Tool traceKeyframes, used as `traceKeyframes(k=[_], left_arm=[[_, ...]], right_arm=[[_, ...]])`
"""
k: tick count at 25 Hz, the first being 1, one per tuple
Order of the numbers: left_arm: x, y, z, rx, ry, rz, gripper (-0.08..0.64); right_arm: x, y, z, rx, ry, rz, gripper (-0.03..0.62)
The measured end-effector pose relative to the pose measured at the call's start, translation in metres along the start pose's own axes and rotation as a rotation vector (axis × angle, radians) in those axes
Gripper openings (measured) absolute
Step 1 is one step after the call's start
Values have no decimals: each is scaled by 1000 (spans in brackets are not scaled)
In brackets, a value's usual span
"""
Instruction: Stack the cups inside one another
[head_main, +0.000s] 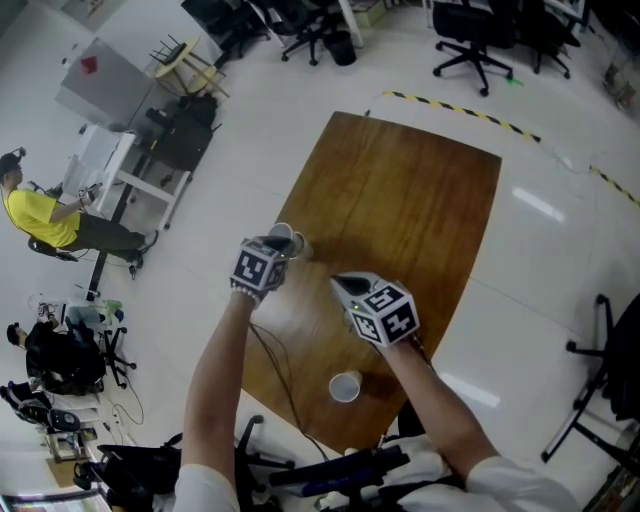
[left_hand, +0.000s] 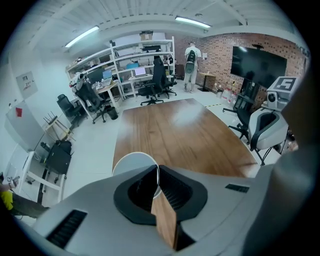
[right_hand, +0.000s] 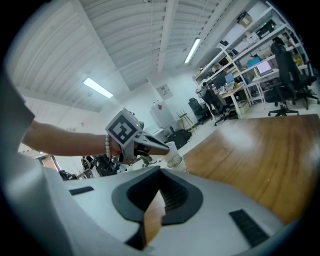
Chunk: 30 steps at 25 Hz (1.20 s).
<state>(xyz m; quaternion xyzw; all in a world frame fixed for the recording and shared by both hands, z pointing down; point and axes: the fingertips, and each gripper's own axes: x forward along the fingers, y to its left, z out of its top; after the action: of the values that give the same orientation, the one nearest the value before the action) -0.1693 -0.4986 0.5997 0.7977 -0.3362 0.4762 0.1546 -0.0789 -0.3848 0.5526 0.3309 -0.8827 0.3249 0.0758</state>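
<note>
Closest in, a lone cup (head_main: 345, 386) stands mouth up on the desk (head_main: 420, 200), right by the near edge. Just past it, the right tool (right_hand: 159, 175) hangs with its jaws drawn together on nothing, pointing over at the action. That cup lies behind the right tool, toward the person, so the right hand is plainly the nearer one for it.

Further out, the left tool (left_hand: 157, 172) has its jaws pinched narrow on the rim wall of the held cup (left_hand: 131, 162), angled steeply down. From the right gripper view the held cup hangs nearly upright, a touch tilted, directly over the standing cup (right_hand: 176, 161) and seemingly partly inside it already. I'd judge the next move to be straight down along that axis.

The pair sits close to the desk's left edge, so little margin sideways there. Beyond and to the right the wood is bare, with plenty of room.
</note>
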Motion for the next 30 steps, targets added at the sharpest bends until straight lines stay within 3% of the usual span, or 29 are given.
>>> traceKeyframes(k=[14, 27, 30], left_arm=[[33, 4, -26, 8, 73, -12, 15], [44, -5, -32, -18, 55, -28, 18], [40, 1, -28, -55, 21, -24, 89]], right_arm=[[3, -18, -14, 52, 17, -17, 3], [0, -20, -24, 59, 21, -17, 3], [0, -15, -23, 55, 13, -13, 3]])
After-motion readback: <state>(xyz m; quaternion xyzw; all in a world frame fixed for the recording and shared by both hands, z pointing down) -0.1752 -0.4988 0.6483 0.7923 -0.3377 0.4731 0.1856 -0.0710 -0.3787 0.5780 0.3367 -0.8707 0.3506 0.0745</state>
